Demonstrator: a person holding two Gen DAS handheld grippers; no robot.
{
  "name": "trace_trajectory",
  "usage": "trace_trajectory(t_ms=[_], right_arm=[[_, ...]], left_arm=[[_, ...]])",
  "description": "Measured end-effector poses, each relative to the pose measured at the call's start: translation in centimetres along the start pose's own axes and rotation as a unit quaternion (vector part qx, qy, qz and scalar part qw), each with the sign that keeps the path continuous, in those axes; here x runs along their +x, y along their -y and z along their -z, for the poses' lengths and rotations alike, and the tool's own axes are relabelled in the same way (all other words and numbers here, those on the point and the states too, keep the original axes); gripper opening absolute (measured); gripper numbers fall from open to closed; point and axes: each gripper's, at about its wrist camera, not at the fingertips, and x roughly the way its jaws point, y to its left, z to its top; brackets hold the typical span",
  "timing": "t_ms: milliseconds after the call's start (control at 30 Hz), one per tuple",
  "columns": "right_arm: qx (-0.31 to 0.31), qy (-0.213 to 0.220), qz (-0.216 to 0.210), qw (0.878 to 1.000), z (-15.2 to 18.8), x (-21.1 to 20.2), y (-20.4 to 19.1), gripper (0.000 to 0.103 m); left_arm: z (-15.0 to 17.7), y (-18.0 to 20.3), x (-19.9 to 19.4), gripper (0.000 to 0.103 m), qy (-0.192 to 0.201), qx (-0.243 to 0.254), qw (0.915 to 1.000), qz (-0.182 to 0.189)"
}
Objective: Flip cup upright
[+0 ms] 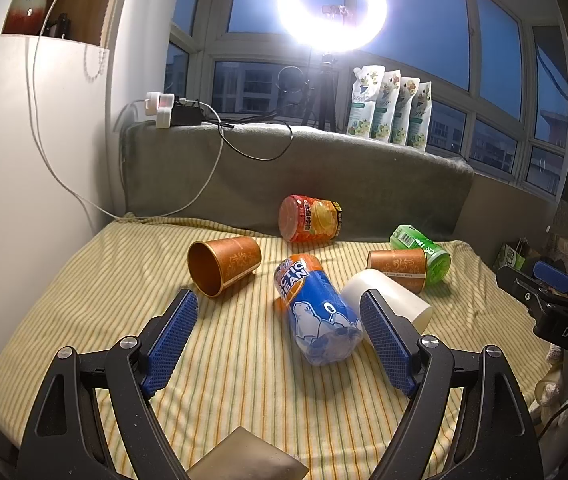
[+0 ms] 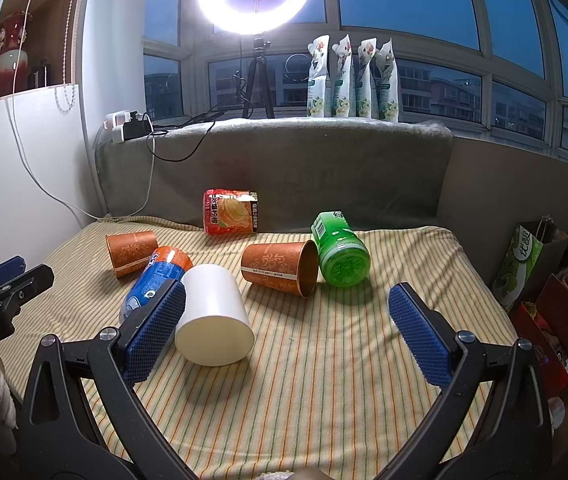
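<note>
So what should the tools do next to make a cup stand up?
Probably move the right tool a little left and forward so its open jaws straddle the white cup. That cup lies on its side on the striped cloth, right beside the tool's left finger and nearest to it. Both tools are open and holding nothing, and the left tool faces the blue bottle instead.

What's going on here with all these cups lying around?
A person holds two clamp-like grippers over a striped cloth. Several containers lie tipped over on it: two orange paper cups, a white cup, a blue bottle, a green jar. Both the left gripper and right gripper are open, holding nothing. No cup stands upright yet.
</note>
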Motion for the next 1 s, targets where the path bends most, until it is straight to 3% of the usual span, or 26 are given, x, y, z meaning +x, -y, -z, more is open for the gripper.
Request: trace_trajectory(t_ms=[1000], right_arm=[[0.0, -0.005, 0.0, 1.0, -0.17, 0.58, 0.61, 0.103]], left_arm=[[0.42, 0.51, 0.66, 0.083, -0.013, -0.002, 0.9999, 0.0]])
